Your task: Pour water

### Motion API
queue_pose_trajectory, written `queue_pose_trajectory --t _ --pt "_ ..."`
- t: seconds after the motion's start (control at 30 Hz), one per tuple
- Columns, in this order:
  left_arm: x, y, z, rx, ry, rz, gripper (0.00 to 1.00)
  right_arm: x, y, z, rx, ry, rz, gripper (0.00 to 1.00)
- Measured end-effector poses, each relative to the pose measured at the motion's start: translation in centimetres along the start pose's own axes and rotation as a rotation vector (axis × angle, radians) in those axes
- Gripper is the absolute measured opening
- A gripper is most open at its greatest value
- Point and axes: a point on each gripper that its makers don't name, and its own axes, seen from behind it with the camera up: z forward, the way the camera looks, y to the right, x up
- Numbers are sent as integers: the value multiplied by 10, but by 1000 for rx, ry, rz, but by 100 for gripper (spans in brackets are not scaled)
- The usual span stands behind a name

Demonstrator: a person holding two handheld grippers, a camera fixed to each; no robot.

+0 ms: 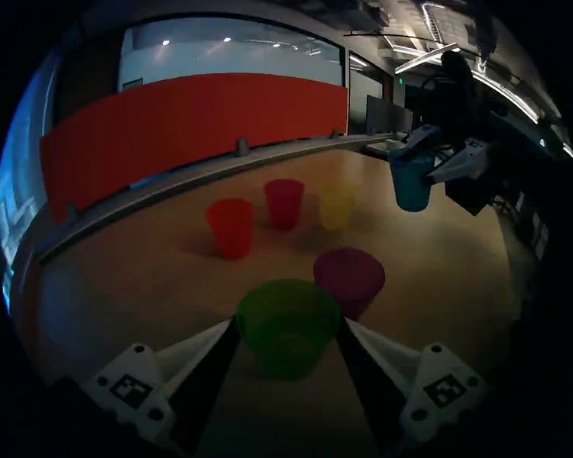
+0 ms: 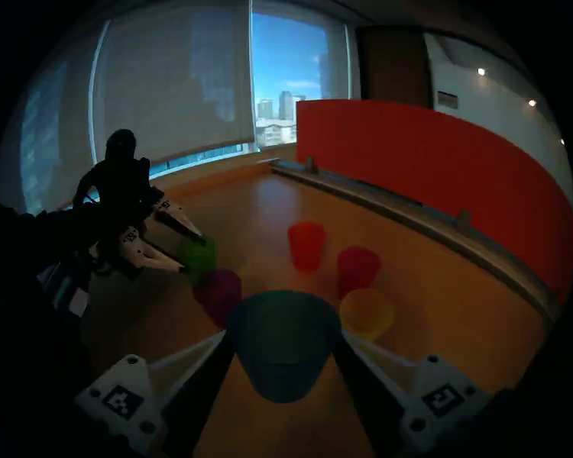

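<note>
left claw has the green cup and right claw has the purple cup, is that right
Not quite. The right claw holds the blue cup, as the right gripper view shows; the purple cup stands free on the table. The left claw does have the green cup.

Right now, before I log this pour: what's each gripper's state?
Left gripper: closed on the green cup.
Right gripper: closed on the blue cup.
</note>
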Motion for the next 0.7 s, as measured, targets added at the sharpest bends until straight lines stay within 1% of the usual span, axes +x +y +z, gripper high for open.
queue_pose_trajectory --t 0.47,0.7 --pt "-9 2 9 -7 -12 -5 87 -10 1 4 -4 -14 6 90" --pt "-13 5 9 -13 -20 -3 87 -23 0 8 -2 -40 5 90"
